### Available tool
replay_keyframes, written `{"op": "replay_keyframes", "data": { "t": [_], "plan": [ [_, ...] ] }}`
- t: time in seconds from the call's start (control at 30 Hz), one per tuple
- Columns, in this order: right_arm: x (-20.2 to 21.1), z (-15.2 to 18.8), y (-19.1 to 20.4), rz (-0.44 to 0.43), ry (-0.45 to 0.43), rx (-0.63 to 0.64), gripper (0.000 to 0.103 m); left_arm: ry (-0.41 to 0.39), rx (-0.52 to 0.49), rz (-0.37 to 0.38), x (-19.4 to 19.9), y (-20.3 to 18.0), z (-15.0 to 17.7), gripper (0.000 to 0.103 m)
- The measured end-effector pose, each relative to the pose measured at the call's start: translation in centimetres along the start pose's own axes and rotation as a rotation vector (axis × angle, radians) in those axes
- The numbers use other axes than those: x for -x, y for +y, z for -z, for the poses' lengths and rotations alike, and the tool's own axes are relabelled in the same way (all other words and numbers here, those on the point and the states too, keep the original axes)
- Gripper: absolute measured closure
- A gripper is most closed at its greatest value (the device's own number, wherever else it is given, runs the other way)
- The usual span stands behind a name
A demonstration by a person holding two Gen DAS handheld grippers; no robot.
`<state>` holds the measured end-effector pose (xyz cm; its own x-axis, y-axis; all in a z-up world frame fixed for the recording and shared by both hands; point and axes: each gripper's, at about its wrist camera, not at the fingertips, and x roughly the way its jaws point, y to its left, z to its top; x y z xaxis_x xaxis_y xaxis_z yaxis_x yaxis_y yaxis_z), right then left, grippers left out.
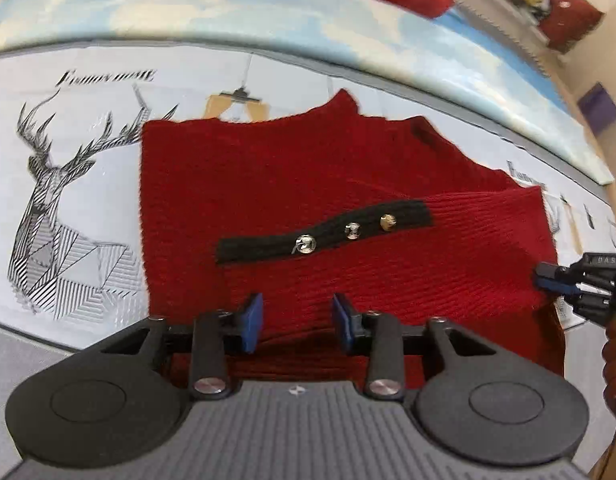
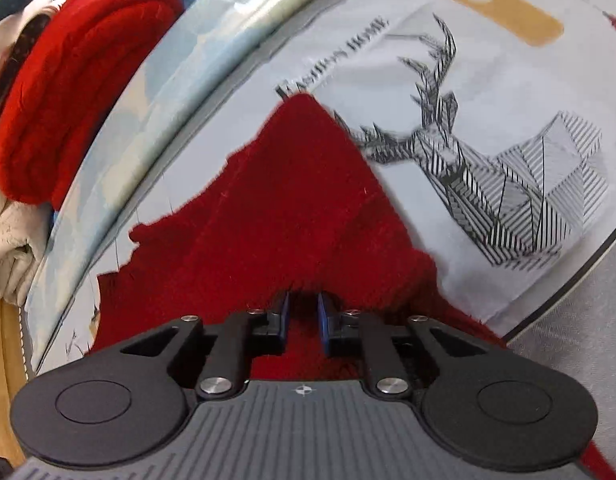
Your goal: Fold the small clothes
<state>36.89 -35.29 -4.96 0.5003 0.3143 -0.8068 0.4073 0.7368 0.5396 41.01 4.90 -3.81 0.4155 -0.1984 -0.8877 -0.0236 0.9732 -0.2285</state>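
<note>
While the left claw [image 1: 297,322] hangs half-wide over the near edge of the red sweater [image 1: 291,184], holding nothing, the right claw [image 2: 303,320] is narrow with red knit between its pads. The sweater lies flat on a deer-print cloth [image 1: 79,200] on the worktop; bare cloth lies on both sides.

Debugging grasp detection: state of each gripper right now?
Left gripper: open, pads apart over the red knit garment, gripping nothing.
Right gripper: jaws narrow with garment between; whether the pads pinch it cannot be told.
</note>
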Motion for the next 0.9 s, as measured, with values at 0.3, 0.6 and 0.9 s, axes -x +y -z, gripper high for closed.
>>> {"op": "replay_keyframes", "data": {
  "t": [0.3,0.6,0.9],
  "plan": [
    [9.3,5.1,4.0,-0.039,-0.155,0.403,0.084,-0.037,-0.065,-0.071,6.1,-0.4,4.6,0.053],
    [21.7,13.5,0.6,-0.025,-0.41,0.686,0.024,-0.233,-0.127,-0.139,17.9,-0.9,13.8,0.036],
    [25.8,19.5,-6.4,0.002,-0.475,0.659,0.023,-0.282,-0.122,-0.138,20.6,-2.3,25.5,0.035]
  ]
}}
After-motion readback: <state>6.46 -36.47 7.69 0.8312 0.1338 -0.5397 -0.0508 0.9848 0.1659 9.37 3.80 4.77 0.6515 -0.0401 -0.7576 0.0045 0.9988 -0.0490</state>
